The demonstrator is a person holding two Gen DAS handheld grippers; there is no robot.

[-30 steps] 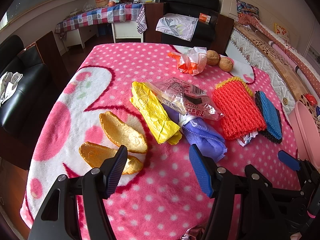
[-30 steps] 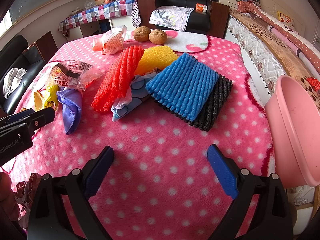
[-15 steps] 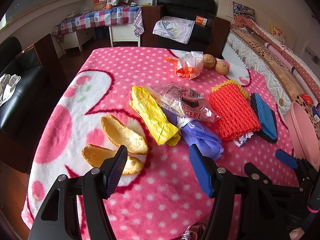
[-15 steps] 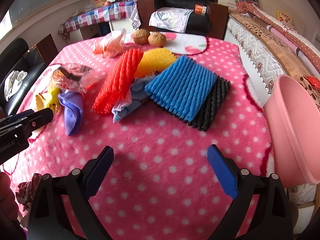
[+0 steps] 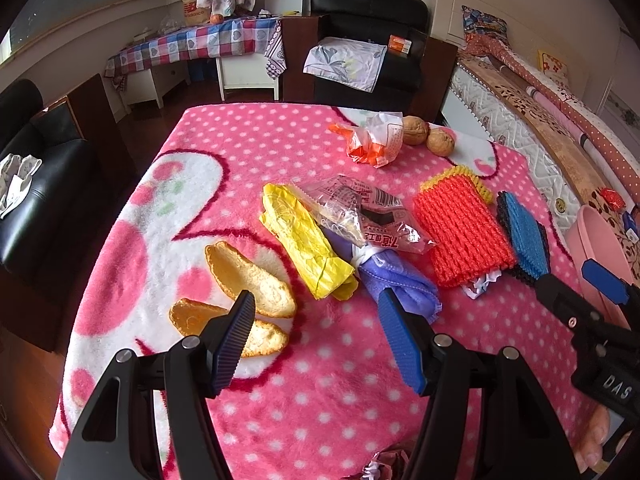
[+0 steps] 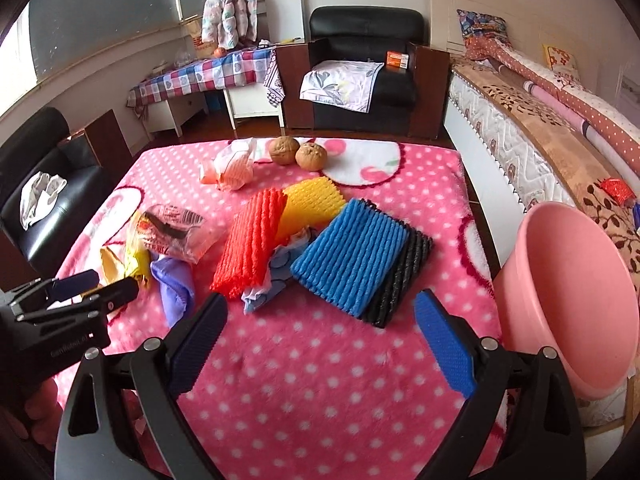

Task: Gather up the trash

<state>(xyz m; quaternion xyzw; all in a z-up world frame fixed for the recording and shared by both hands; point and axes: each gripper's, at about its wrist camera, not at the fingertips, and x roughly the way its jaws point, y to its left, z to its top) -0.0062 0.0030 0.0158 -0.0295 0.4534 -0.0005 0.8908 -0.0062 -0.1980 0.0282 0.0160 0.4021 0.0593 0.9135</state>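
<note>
**Nothing collected yet: all the trash lay on the counter**

Both grippers hovered empty above a counter (image 6: 320,400) draped in a pink polka-dot blanket. The left gripper (image 5: 316,340) had its jaws spread wide, holding nothing; the right gripper (image 6: 320,344) was likewise wide apart and empty.

Trash was scattered across the middle of the counter. Two peels (image 5: 248,280) lay nearest the left gripper. Beside them sat a yellow wrapper (image 5: 308,248), a clear wrapper (image 5: 368,216) lying over it, and a purple cloth (image 5: 400,280). Further right were a red foam net (image 6: 248,248), a yellow net (image 6: 310,204), a blue net (image 6: 352,256) on top of a black net (image 6: 404,280). At the far side sat an orange-and-white bag (image 5: 376,140) and two walnuts (image 6: 298,154).

A pink basin (image 6: 572,300) stood off the counter's right edge, and its visible inside appeared empty. Judging by this, collection had not begun and every piece remained to be gathered.
</note>
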